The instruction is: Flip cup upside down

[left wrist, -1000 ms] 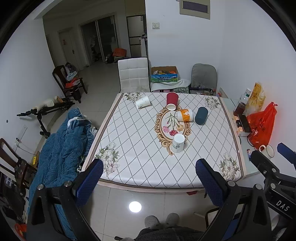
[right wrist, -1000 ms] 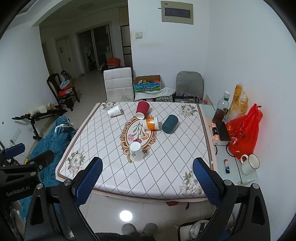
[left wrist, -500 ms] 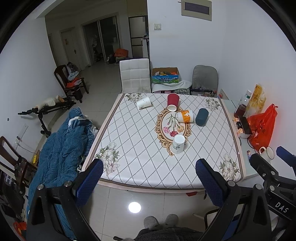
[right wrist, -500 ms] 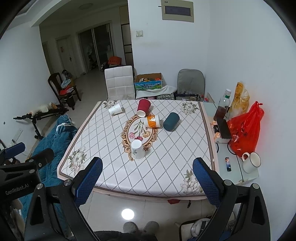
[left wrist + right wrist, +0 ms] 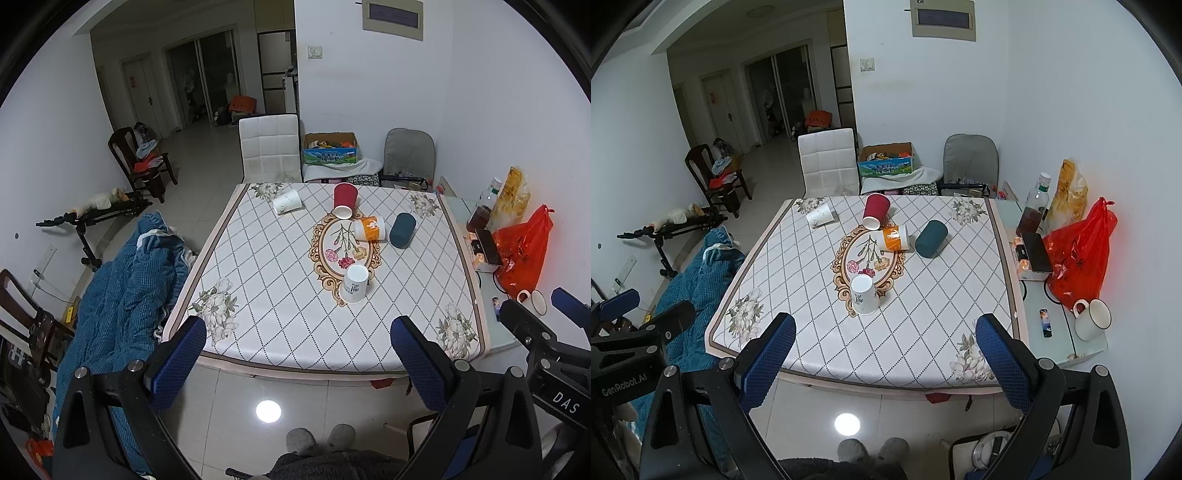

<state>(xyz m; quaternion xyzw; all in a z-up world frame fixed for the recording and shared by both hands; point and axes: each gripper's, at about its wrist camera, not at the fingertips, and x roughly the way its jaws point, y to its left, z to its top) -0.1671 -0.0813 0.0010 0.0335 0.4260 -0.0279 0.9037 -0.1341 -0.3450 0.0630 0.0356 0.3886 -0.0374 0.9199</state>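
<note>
Several cups are on the table [image 5: 280, 314]. A white cup [image 5: 355, 283] stands upside down near the middle; it also shows in the right wrist view [image 5: 863, 294]. A red cup [image 5: 344, 200], an orange cup [image 5: 370, 228], a dark teal cup [image 5: 402, 229] and a white cup [image 5: 287, 201] lie on their sides further back. My left gripper [image 5: 297, 356] is open and empty, held above the floor in front of the table's near edge. My right gripper [image 5: 886, 354] is open and empty, also short of the near edge.
A side shelf on the right holds a red bag [image 5: 1078, 254], a bottle [image 5: 1032, 210], a phone [image 5: 1036, 251] and a mug [image 5: 1093, 319]. A blue blanket [image 5: 122, 288] lies left of the table. A white chair [image 5: 269, 147] stands behind it.
Both views have shifted slightly, so the table sits a little further off and lower in the frames. The cups have not moved. Both grippers stay open.
</note>
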